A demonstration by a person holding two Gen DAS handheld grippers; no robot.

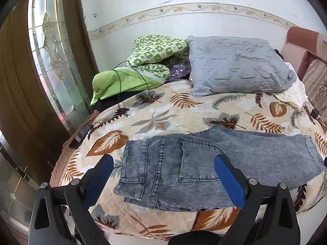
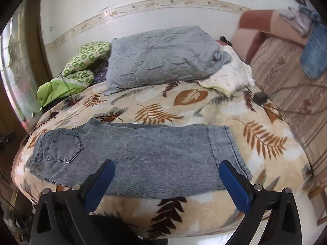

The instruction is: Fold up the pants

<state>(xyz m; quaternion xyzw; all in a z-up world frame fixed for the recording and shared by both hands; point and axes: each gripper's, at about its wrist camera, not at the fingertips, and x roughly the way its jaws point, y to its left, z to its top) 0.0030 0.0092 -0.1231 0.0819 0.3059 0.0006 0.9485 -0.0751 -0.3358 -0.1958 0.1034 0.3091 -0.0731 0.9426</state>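
Observation:
Grey-blue denim pants lie flat near the front edge of a bed, folded lengthwise, waist to the left and hems to the right, back pocket up. They also show in the right wrist view. My left gripper is open and empty, hovering above the waist end. My right gripper is open and empty, hovering above the leg and hem end. Neither touches the cloth.
The bed has a leaf-patterned blanket. A grey pillow and a green patterned quilt lie at the back. A black cable trails on the left. A charger lies at right by a striped sofa.

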